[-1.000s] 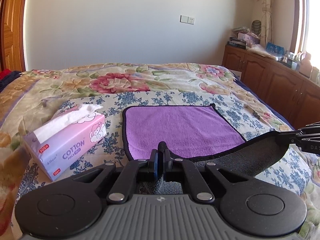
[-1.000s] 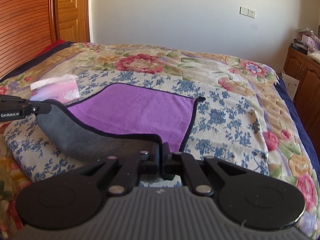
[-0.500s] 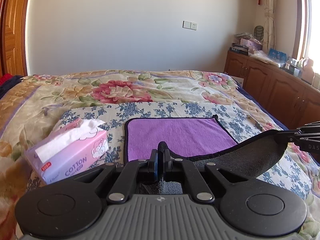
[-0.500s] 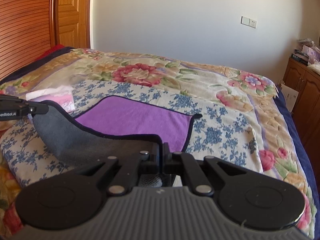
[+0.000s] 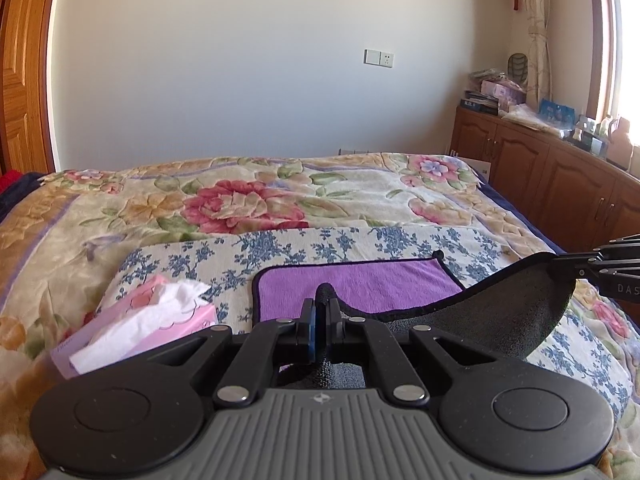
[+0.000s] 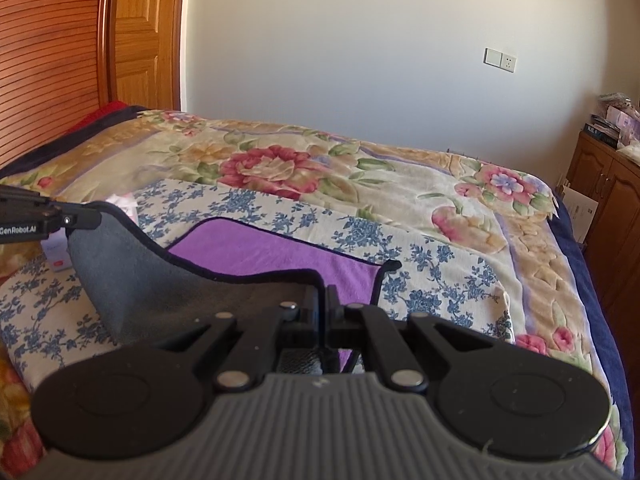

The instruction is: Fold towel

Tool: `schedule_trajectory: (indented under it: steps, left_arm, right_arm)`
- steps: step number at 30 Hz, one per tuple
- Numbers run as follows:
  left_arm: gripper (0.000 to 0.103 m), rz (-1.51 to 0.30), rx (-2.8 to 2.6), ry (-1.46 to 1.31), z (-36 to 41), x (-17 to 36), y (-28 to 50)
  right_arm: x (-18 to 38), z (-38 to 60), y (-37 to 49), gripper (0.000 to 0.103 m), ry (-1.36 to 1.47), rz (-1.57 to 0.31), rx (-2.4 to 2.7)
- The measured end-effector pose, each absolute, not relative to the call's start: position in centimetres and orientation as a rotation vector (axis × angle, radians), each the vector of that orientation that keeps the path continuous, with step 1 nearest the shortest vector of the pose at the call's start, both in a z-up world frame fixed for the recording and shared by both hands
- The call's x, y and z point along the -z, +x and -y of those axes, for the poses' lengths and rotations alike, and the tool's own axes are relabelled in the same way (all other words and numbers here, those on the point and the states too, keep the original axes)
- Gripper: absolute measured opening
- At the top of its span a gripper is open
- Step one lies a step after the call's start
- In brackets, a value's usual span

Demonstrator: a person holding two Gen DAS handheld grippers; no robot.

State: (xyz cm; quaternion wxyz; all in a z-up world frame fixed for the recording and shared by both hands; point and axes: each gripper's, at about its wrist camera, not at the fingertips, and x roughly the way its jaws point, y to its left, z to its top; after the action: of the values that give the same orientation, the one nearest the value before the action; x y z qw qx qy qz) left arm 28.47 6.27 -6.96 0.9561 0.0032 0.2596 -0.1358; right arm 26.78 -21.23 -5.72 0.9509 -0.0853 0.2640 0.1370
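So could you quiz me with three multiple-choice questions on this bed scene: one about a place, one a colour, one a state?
1. Where does the tissue box lie from the towel, in the left tongs' view?
A left
B right
C on it

2. What colour is the towel's top face?
A green
B purple
C white

3. How do the left tongs and right tongs stand?
A both open
B one open
C both shut on the towel

Answers: A, the box sits off its left edge; B, purple shows, with a grey underside; C, each pinches a lifted near corner.

Bright daylight from window (image 5: 624,40) at right, glare there, fisheye bending at edges, sharp mid-frame
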Motion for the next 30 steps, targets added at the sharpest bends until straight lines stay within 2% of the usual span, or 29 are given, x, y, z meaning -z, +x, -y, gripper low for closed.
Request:
schedule_trajectory:
  steps: [30]
  left_arm:
    - [0.005,-0.483,0.262,0.002,-5.2,8.3,36.4]
  right_arm:
    - [6.8,21.4,33.7,0.003,-0.211,-0.476,-0.251]
